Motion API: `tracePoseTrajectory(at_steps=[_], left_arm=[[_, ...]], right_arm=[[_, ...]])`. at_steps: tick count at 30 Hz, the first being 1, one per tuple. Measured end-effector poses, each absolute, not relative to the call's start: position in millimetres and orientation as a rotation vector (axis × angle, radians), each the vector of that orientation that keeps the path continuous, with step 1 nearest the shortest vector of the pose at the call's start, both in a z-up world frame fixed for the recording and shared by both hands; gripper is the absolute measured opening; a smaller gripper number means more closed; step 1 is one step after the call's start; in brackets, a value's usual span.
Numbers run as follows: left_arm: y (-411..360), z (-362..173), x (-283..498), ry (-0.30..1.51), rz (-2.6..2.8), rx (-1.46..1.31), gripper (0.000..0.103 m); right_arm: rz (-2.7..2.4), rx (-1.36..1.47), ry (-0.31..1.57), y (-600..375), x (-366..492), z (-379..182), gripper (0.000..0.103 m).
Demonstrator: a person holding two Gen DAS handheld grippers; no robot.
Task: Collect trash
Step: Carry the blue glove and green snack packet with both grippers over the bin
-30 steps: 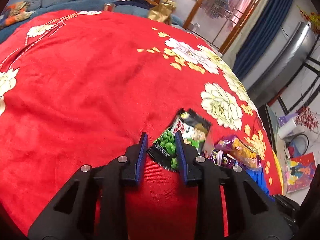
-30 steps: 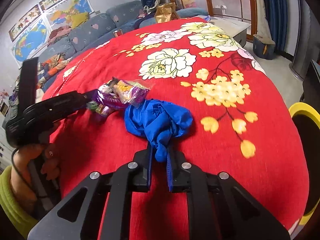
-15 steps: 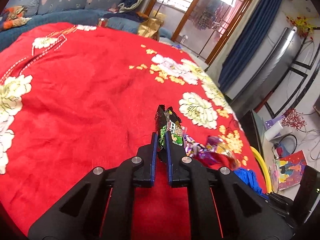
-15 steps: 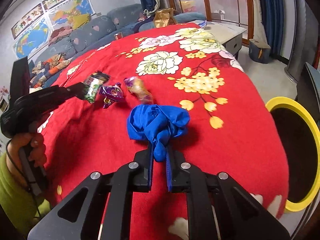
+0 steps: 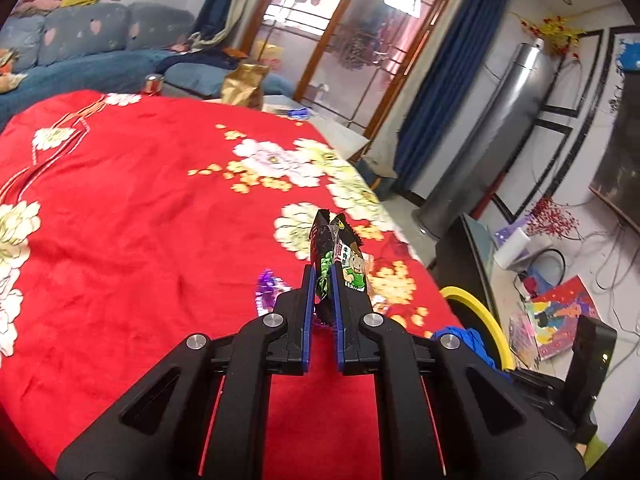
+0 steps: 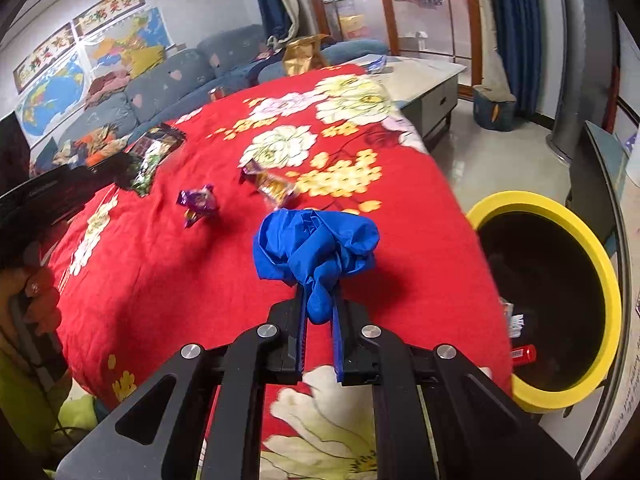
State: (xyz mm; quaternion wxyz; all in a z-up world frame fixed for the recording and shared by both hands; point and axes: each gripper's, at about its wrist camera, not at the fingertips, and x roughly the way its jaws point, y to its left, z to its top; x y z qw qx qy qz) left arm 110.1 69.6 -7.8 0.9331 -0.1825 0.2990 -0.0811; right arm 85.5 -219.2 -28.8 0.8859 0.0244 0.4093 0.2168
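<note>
Red floral blanket, yellow-rimmed bin, sofa

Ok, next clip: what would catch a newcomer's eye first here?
Probably the bright red flowered blanket filling both views. Next, the crumpled blue glove pinched in the right gripper above the blanket, and the green snack packet clamped upright in the left gripper. Then the yellow-rimmed bin on the floor at the blanket's right edge, with two purple wrappers lying loose on the blanket.

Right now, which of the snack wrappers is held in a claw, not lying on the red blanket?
The green-and-black snack wrapper, pinched in the left claw. The purple wrapper and gold wrapper lie loose on the blanket.
</note>
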Motion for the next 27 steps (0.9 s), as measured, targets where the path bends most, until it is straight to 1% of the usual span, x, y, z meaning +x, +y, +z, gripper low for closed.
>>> tracePoseTrajectory(at_steps=[19,27], left_arm=[[8,10,105,0.607,-0.285,-0.288,0.004],[-11,13,103,0.606,-0.318,-0.255,0.004]], right_arm=[[0.348,0.139,0.757,-270,91,-1,0.010],[0.298,0.179,0.734,-292,94,2,0.010]])
